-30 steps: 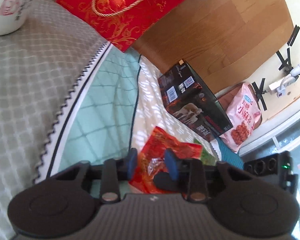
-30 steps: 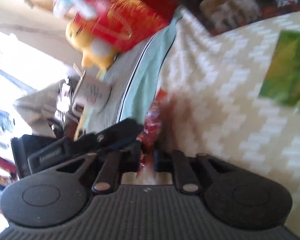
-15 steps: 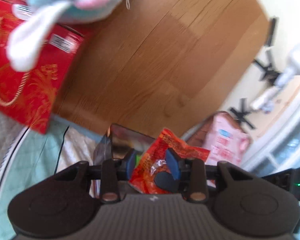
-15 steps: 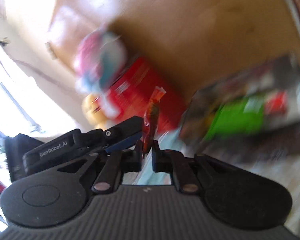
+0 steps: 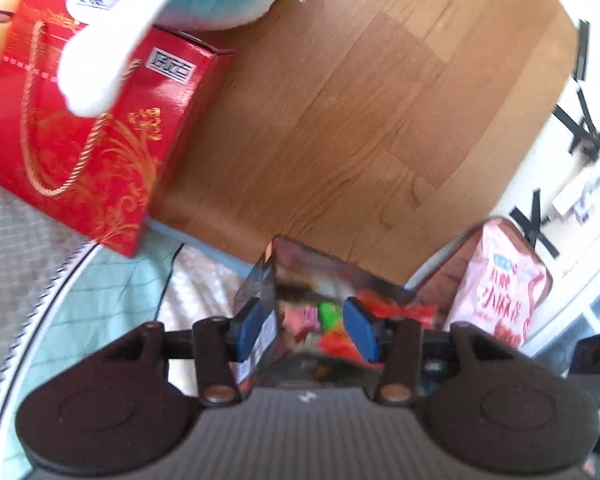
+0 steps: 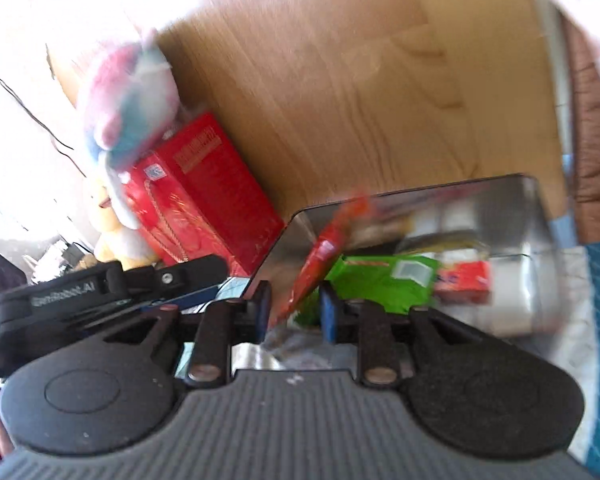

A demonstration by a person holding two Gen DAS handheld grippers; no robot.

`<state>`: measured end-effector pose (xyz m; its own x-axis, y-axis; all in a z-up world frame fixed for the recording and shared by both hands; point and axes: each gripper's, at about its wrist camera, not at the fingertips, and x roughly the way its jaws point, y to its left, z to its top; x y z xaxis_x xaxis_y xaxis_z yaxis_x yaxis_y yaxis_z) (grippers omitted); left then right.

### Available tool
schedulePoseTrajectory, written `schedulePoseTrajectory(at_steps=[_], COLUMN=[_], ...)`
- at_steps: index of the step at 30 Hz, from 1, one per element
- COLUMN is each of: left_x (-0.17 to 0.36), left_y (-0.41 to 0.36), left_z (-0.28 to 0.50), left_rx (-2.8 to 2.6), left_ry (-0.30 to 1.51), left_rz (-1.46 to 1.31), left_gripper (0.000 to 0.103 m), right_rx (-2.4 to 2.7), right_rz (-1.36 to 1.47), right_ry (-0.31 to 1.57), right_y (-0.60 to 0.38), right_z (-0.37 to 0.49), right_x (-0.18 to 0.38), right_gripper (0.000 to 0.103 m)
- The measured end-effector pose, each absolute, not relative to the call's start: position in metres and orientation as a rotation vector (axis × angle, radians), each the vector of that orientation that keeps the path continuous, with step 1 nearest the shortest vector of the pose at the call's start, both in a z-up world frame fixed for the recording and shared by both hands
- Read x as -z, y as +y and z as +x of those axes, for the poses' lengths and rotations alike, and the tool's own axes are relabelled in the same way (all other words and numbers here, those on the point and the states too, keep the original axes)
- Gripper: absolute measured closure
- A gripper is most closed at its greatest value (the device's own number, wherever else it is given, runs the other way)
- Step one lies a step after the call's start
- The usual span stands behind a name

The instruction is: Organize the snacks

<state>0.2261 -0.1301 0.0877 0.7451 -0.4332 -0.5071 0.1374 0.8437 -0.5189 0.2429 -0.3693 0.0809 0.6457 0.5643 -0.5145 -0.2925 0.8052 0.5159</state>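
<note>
both tongs hang over an open snack box (image 6: 532,216) on the bed. the right tongs (image 6: 294,306) are opening, and the red snack packet (image 6: 320,256) stands tilted between the pads (too blurred to tell whether it touches either). ahead of them a green packet (image 6: 380,280) lies in the box. the left tongs (image 5: 306,330) are opening too, nothing between the pads. a red gift bag (image 5: 80,128) stands far ahead on their left, a pink bag (image 5: 504,280) on their right.

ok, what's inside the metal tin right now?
Inside the tin: a green packet, a small red box, and a red-orange packet dropping in edge-first. Whatever lies under them, and the tin's near corner behind the right gripper, is hidden.
</note>
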Motion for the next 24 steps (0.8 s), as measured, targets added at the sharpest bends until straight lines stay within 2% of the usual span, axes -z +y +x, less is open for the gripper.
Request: schedulePoseTrajectory(at_steps=[7,10,17,20,22,24], left_x=[-0.064,-0.057,-0.073,-0.075,-0.074,-0.073], left_y=[-0.115,-0.114,-0.119,-0.118,-0.119,-0.119], left_z=[0.183,0.173,0.159,0.160,0.160,0.158], left_rx=[0.324,0.326,0.352,0.343,0.343,0.343], left_ry=[0.746,0.786,0.759,0.757,0.768,0.769], left_rz=[-0.574,-0.607,-0.581,-0.577,-0.580,-0.565], left_gripper=[0.058,0.058,0.057,0.058,0.058,0.057], right_rx=[-0.446,-0.422,-0.402,-0.338,-0.248,-0.206], right_rz=[0.469,0.487,0.658,0.658,0.509,0.354], right_ry=[0.719,0.722,0.723,0.706,0.721,0.783], right_y=[-0.425,-0.430,-0.429,-0.427,-0.414,-0.403], right_z=[0.174,0.170,0.224,0.247,0.263,0.277], right_x=[-0.067,-0.068,-0.077,-0.084,-0.087,-0.084], right_gripper=[0.070,0.070,0.091,0.092,0.085,0.068])
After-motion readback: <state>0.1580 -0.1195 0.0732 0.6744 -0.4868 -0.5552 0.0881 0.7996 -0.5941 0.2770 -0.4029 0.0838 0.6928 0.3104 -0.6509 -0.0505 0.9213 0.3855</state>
